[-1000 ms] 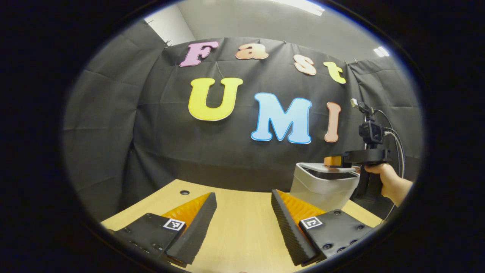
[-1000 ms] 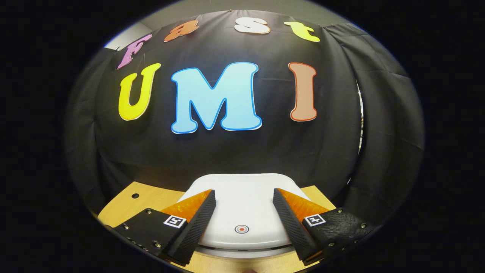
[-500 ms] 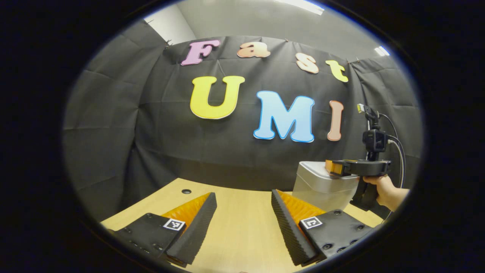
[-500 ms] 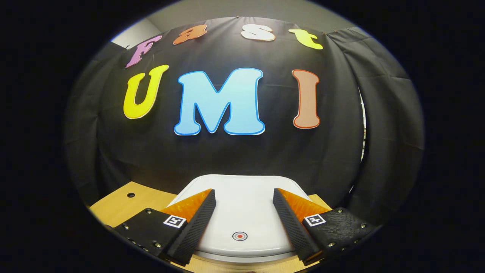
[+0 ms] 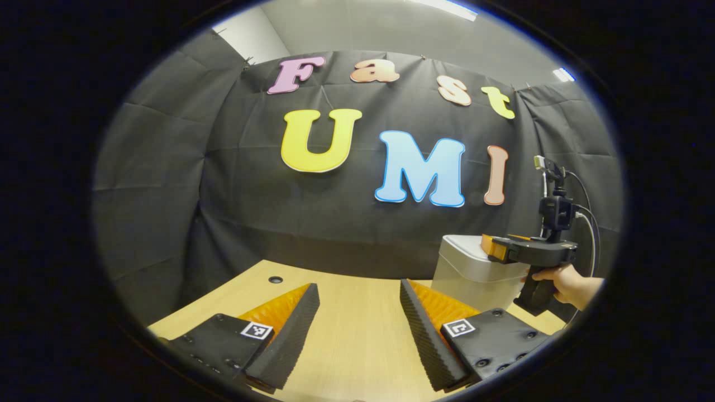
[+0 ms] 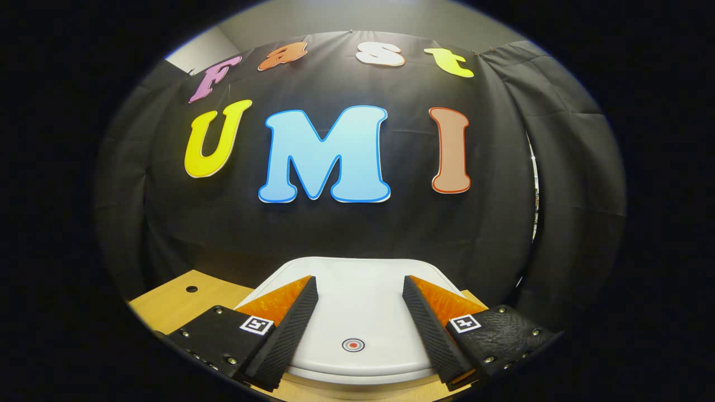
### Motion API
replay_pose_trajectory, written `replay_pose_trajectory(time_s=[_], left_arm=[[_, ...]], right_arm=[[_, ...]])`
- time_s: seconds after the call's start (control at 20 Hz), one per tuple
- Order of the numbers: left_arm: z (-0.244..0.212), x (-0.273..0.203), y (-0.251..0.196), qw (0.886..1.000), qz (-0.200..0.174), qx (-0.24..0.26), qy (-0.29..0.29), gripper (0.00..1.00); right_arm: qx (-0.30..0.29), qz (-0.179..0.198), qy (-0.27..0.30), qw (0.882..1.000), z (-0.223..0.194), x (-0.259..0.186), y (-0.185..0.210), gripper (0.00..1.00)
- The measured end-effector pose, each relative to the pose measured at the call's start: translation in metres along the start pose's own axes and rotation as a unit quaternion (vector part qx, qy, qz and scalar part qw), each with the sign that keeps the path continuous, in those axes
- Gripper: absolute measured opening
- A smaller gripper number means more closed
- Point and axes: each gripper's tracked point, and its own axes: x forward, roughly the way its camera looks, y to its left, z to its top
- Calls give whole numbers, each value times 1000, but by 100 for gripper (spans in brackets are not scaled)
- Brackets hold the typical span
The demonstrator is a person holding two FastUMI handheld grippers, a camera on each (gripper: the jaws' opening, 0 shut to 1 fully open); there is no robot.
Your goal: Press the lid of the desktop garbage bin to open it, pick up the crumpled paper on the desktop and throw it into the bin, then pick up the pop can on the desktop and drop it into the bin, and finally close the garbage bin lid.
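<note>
A: Garbage bin (image 5: 475, 273) sits at the far right of the counter (image 5: 346, 312), lid (image 6: 357, 307) down & flush. No crumpled paper or pop can on the counter that I can spot, so prob. final step, closing, looks done or nearly.

B: Right hand-held gripper (image 6: 357, 326)?

A: Fingers spread apart, empty, over the lid w/ the red dot (image 6: 353, 345) between them. Can't tell if they're touching it. A hand (image 5: 567, 282) grips its handle beside the bin.

B: Left hand-held gripper (image 5: 357, 329)?

A: Also released, holding nothing, low over bare counter, well apart from the bin. Small hole (image 5: 275, 279) in the counter near the back wall; nothing blocks either one.
</note>
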Motion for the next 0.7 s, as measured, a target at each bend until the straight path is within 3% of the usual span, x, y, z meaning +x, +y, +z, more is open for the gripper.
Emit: replay_pose_trajectory(time_s=[0.3,0.7], left_arm=[[2,-2,-3,1000,0,3,-1,95],[13,-21,-3,1000,16,9,-19,96]], right_arm=[[5,-24,-23,999,3,4,-6,99],[6,-19,-17,1000,6,1,-5,98]])
